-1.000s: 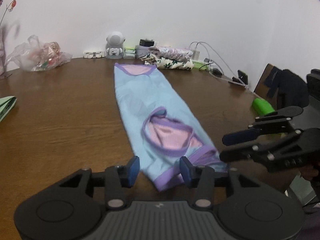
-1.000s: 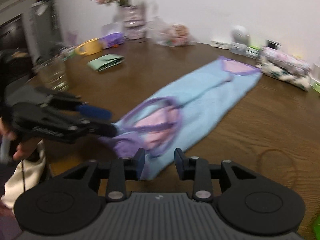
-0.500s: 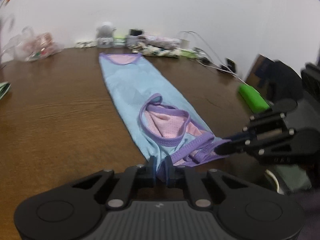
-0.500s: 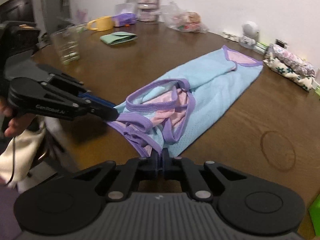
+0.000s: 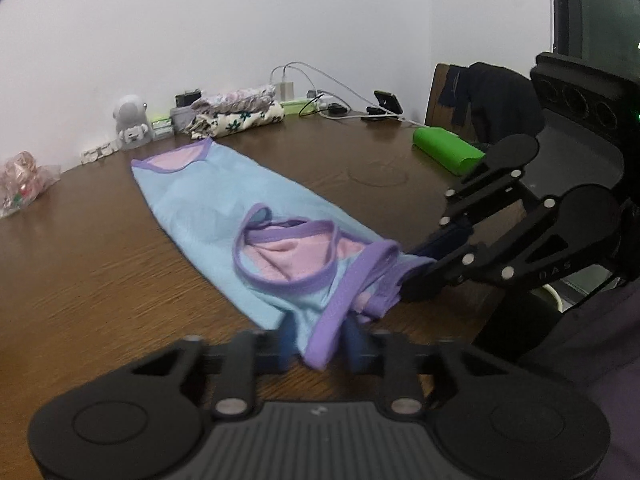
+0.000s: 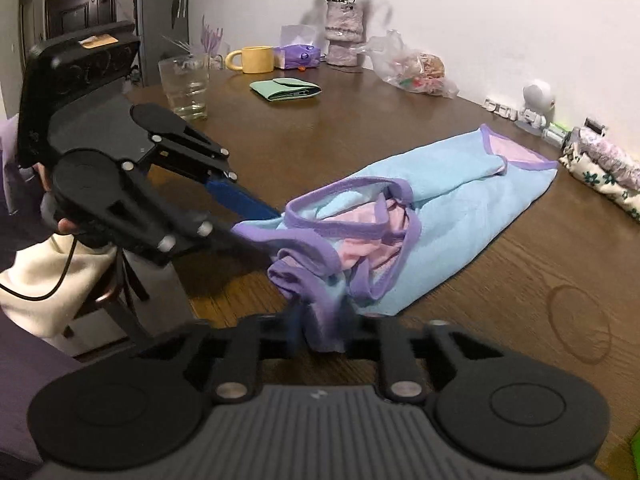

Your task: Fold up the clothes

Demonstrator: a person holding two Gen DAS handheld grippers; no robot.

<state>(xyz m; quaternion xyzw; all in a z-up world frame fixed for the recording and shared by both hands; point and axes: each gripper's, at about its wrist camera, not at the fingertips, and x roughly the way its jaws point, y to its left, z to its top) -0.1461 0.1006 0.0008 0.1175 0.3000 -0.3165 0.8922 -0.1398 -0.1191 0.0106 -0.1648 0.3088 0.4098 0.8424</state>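
A light blue sleeveless top [image 5: 224,200] with purple trim and pink lining lies lengthwise on the brown table [image 5: 80,272], neck end far from me. My left gripper [image 5: 318,336] is shut on the near purple hem, which stands up between its blue pads. In the right wrist view the same top [image 6: 440,184] is bunched at its near end. My right gripper [image 6: 322,320] holds the other hem corner between its pads while its jaws are opening slightly. Each gripper shows in the other's view: the right gripper [image 5: 416,276] and the left gripper [image 6: 260,220], both pinching the hem.
Folded floral clothes [image 5: 236,116], a toy robot [image 5: 130,120], cables [image 5: 320,92] and a green object [image 5: 444,150] line the far edge. A glass [image 6: 186,88], yellow mug [image 6: 252,59], green folded cloth [image 6: 286,90], flower vase [image 6: 340,28] and plastic bag [image 6: 412,68] stand left.
Both grippers moved in on the near hem and closed on it. The hem end is now bunched and raised off the table between them.
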